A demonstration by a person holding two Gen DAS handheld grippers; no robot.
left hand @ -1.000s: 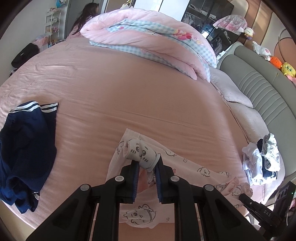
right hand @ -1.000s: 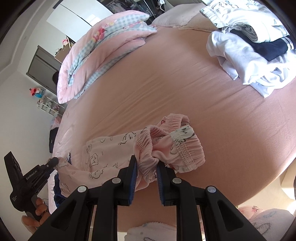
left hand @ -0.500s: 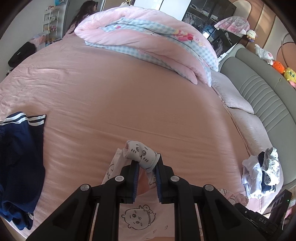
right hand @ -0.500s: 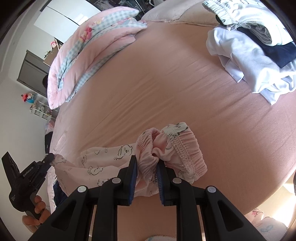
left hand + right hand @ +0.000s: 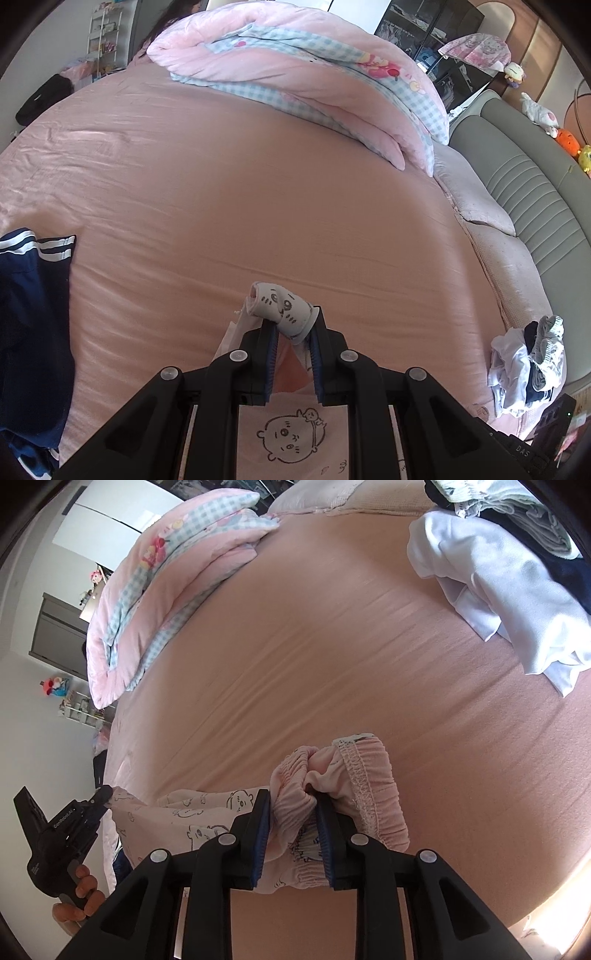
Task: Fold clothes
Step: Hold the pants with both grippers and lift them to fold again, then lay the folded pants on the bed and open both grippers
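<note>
A pair of pink pyjama trousers with cartoon prints point(image 5: 192, 819) hangs stretched between my two grippers above the pink bed. My left gripper point(image 5: 290, 334) is shut on the grey printed leg cuff point(image 5: 280, 308); the leg point(image 5: 291, 435) hangs below it. My right gripper point(image 5: 293, 812) is shut on the gathered elastic waistband point(image 5: 332, 786). The left gripper also shows in the right wrist view point(image 5: 99, 797), at the far end of the trousers, held by a hand.
A navy garment with white stripes point(image 5: 33, 317) lies at the bed's left. A pile of white and navy clothes point(image 5: 528, 365) point(image 5: 498, 572) lies at the right. A rolled pink duvet point(image 5: 295, 77) lies at the far side. Pillows point(image 5: 476, 199) and a grey headboard point(image 5: 535, 192) are on the right.
Both grippers have lifted the trousers off the bed and drawn back toward the near edge; the cloth now hangs taut between them instead of lying on the sheet.
</note>
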